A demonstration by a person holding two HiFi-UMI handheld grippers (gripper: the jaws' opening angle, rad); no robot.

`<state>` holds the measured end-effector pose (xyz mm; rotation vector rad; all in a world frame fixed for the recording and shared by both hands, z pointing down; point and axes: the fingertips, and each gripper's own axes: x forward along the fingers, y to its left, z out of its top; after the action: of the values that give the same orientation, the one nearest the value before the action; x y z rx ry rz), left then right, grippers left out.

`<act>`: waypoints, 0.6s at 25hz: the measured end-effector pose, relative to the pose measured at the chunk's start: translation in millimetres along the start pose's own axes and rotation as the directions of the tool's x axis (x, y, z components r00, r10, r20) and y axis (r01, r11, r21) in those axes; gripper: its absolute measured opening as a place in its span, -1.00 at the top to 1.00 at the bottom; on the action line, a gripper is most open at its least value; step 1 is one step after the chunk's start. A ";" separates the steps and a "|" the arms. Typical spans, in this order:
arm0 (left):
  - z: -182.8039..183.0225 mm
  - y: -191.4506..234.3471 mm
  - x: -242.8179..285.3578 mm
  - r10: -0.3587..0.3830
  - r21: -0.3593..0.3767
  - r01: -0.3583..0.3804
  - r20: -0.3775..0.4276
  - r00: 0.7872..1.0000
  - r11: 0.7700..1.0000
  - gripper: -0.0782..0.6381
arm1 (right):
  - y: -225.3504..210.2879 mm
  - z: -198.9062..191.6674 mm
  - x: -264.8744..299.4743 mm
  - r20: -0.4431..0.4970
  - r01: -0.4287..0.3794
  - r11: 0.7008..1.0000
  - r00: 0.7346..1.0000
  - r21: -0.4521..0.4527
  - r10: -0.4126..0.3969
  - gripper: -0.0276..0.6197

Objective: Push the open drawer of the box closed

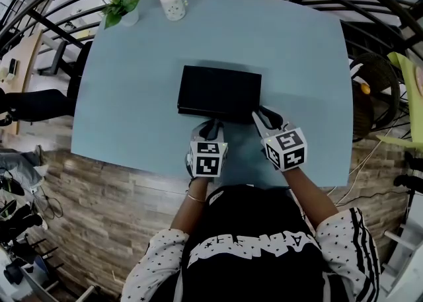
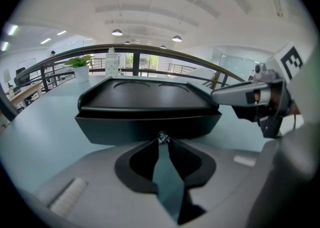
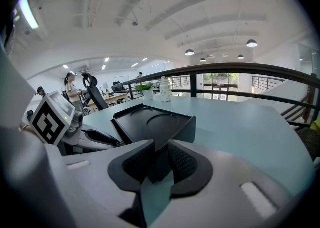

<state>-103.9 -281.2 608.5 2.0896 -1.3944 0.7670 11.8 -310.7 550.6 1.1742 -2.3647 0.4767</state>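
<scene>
Black box: sits in the middle of the counter, just ahead of both claws, front face toward the person.
Counter: pale blue and smooth; I judge the box would slide on it if pushed unbraced.
Drawer: the dark band under the overhanging lid. It looks only slightly out; how far, I cannot tell.
Knob: small and shiny, centred on the drawer front.
Left claw: jaws together at a point, the tips apparently pinched on the knob.
Right claw: ribbed pads clamped on the box's near right corner, which stands between them; it seems to be bracing the box.
Handling: a rigid shell, probably light and hollow, with hard, somewhat slick faces. It is not fragile, but it could easily skate or twist.
Where to hold: press squarely on the drawer front at the knob, along the drawer's travel, and keep hold of the corner.
Risk: an off-centre push may skew the drawer in its slot or turn the whole box.
</scene>
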 end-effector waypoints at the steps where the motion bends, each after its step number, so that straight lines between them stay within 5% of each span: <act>1: 0.6 0.5 0.5 0.001 0.001 -0.001 0.003 1.000 1.000 0.78 | 0.1 -0.1 0.0 0.000 0.001 1.000 1.000 0.001 -0.001 0.71; 15: 5.7 2.7 7.1 -0.006 0.007 0.006 -0.001 1.000 1.000 0.78 | 0.5 -0.7 0.3 -0.002 0.002 1.000 1.000 0.003 -0.002 0.71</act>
<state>-103.2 -290.6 609.6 2.0973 -1.3864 0.7718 11.4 -310.2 551.2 1.1764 -2.3618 0.4814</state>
